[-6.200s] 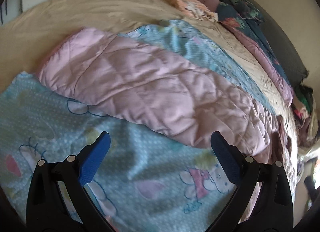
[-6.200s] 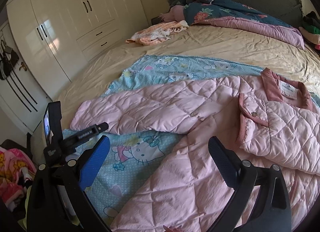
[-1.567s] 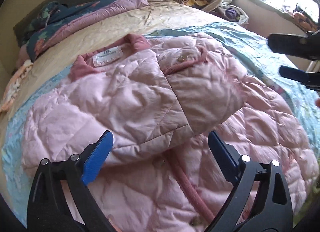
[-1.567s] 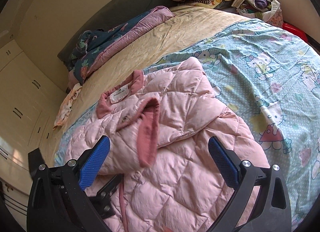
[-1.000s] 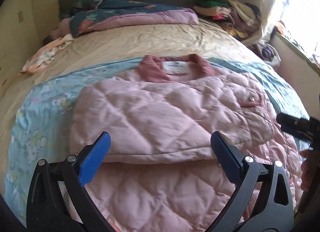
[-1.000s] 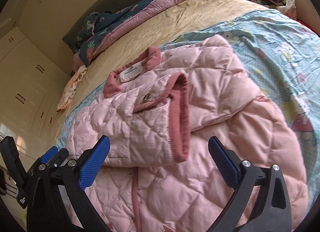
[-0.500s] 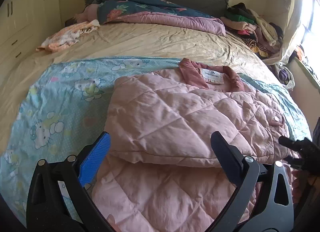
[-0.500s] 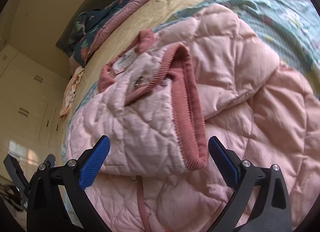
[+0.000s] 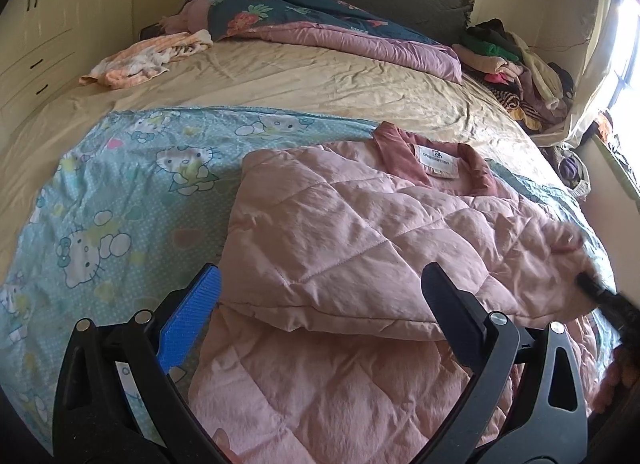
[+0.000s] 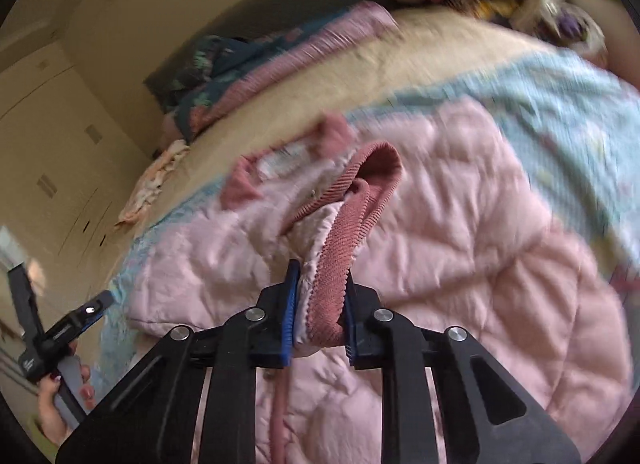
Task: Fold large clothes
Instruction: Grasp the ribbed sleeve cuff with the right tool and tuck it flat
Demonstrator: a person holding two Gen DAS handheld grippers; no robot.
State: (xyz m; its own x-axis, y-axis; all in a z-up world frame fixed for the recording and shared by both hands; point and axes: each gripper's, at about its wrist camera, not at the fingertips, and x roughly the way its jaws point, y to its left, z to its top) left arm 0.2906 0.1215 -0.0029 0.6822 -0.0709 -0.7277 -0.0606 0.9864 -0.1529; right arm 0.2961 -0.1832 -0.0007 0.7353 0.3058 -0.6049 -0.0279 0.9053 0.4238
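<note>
The pink quilted jacket (image 9: 352,248) lies on the bed (image 9: 320,80). The right gripper (image 10: 318,304) has its jaws clenched on the ribbed cuff (image 10: 340,256). The left gripper (image 9: 320,316) hovers released over the folded sleeve.

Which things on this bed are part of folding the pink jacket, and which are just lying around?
Part of the job:
- pink quilted jacket
- its ribbed cuff, clamped in the right gripper
- left gripper, open over the jacket

Just lying about:
- cartoon-cat blanket under the jacket
- floral duvet
- orange-and-white cloth
- clothes pile
</note>
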